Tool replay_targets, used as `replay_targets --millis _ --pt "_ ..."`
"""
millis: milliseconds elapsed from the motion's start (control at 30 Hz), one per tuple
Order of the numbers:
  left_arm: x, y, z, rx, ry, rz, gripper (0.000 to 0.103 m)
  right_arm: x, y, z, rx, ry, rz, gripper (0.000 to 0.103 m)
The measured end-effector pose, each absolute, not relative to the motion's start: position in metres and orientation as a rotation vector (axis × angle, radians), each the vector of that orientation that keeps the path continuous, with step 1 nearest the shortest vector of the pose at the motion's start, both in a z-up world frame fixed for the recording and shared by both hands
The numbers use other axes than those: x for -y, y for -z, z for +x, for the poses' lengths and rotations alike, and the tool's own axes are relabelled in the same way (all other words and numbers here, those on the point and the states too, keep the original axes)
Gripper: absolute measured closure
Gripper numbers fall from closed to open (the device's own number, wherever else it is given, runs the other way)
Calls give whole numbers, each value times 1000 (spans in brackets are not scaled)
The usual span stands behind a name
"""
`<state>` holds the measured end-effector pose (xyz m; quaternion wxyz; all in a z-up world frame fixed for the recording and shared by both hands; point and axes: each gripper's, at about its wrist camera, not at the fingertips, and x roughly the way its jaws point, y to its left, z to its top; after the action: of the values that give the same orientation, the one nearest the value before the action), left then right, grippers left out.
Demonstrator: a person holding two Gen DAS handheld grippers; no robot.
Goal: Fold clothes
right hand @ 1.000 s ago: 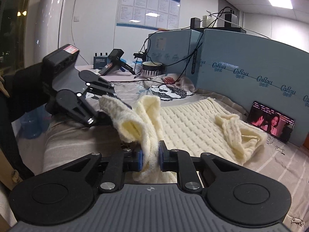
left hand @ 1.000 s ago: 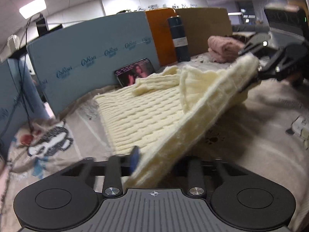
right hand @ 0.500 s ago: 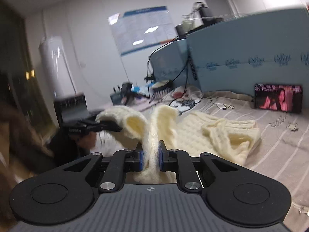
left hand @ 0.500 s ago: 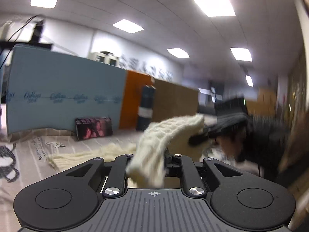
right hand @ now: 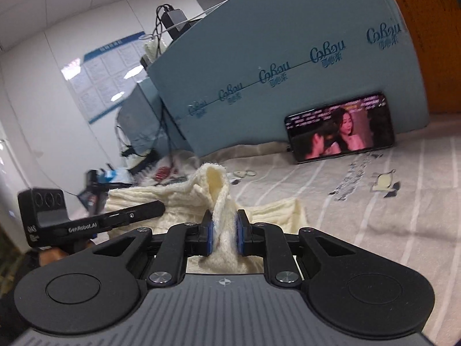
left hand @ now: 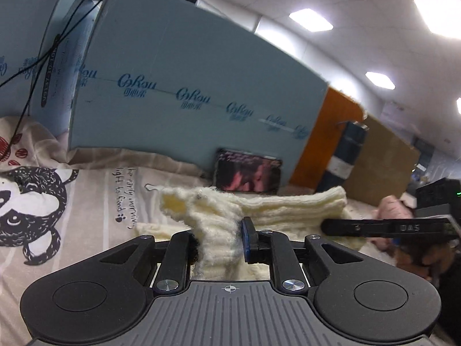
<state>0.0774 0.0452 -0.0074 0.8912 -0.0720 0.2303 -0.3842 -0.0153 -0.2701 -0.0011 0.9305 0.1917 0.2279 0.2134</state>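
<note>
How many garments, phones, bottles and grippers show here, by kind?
Garments: 2, cream knit sweater and pink garment
Phones: 1, phone
Bottles: 1, dark bottle
Grippers: 2, left gripper and right gripper
Total: 6

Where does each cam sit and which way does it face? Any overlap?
Left wrist: on the left gripper, facing the blue foam board; its jaws clamp the cream sweater, right gripper at right.
Right wrist: on the right gripper, facing the same board; clamps the sweater, left gripper at left.
Shared: sweater, phone, board, printed sheet.
</note>
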Motion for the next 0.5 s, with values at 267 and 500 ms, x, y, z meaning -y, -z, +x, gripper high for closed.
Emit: replay_targets --millis 267,500 --pt "-28 16 85 -491 694 -71 65 272 13 -6 -488 -280 358 59" --pt "-58 -10 61 -450 535 -154 20 292 0 -28 -473 -251 518 27"
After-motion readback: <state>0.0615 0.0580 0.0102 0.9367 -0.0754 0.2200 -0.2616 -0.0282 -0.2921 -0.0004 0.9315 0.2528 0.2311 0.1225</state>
